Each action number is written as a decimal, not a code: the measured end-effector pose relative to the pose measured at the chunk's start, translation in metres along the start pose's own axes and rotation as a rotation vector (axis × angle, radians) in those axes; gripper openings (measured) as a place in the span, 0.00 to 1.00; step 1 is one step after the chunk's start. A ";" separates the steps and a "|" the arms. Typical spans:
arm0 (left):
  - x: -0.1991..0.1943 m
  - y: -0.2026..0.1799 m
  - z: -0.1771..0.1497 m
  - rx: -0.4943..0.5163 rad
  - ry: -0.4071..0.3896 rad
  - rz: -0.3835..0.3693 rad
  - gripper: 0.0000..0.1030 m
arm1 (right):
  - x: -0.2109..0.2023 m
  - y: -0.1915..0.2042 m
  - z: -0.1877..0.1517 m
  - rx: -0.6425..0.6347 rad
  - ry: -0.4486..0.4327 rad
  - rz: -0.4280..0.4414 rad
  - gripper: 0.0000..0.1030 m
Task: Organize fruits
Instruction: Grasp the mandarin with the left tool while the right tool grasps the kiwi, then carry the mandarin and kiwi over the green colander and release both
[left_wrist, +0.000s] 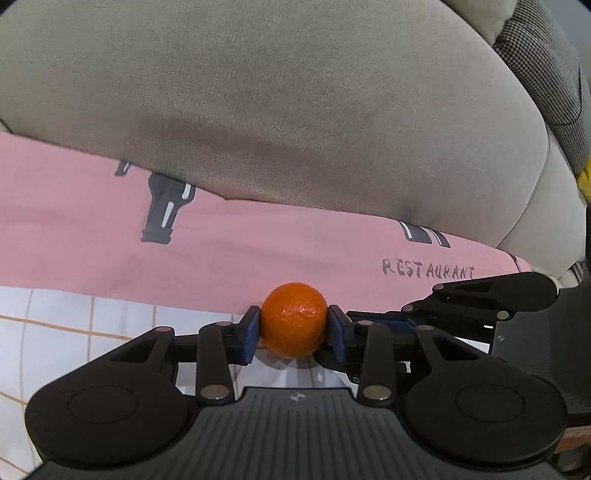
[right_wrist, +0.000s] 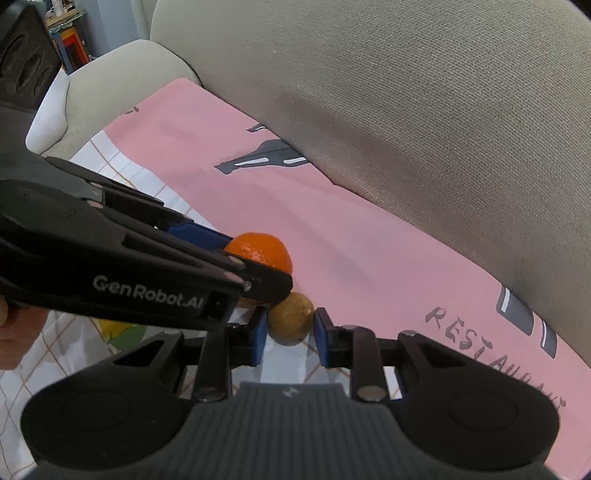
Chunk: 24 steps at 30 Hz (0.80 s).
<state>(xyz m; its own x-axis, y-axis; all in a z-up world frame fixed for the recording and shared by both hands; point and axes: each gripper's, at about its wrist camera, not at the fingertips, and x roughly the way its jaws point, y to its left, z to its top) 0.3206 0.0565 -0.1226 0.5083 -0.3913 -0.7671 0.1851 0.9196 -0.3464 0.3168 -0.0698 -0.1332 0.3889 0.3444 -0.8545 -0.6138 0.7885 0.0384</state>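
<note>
My left gripper (left_wrist: 294, 325) is shut on an orange mandarin (left_wrist: 294, 320), its blue pads touching both sides, over the pink and white cloth (left_wrist: 258, 254). The mandarin also shows in the right wrist view (right_wrist: 262, 251), held by the left gripper (right_wrist: 255, 258). My right gripper (right_wrist: 290, 328) has its pads around a small brown round fruit (right_wrist: 290, 323) lying on the cloth (right_wrist: 351, 240); the left pad touches it and a narrow gap shows at the right pad. The right gripper's side shows at the right of the left wrist view (left_wrist: 480, 306).
The cloth lies on a grey sofa seat, with the backrest cushion (left_wrist: 295, 110) rising close behind it. A sofa armrest (right_wrist: 122, 74) stands at the far left. A yellow and green print (right_wrist: 118, 332) shows on the cloth under the left gripper.
</note>
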 end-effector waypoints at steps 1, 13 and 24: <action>-0.003 -0.003 -0.001 0.009 -0.004 0.004 0.41 | -0.003 0.001 -0.001 -0.003 -0.002 -0.001 0.23; -0.063 -0.027 -0.011 -0.020 -0.042 0.059 0.41 | -0.058 0.021 -0.007 0.005 -0.039 -0.017 0.23; -0.126 -0.059 -0.048 -0.034 -0.076 0.072 0.41 | -0.135 0.049 -0.028 0.026 -0.115 -0.026 0.23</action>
<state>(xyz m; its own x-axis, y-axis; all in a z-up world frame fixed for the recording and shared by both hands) 0.2053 0.0499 -0.0313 0.5819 -0.3194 -0.7479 0.1180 0.9431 -0.3109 0.2157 -0.0919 -0.0306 0.4821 0.3786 -0.7901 -0.5852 0.8103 0.0312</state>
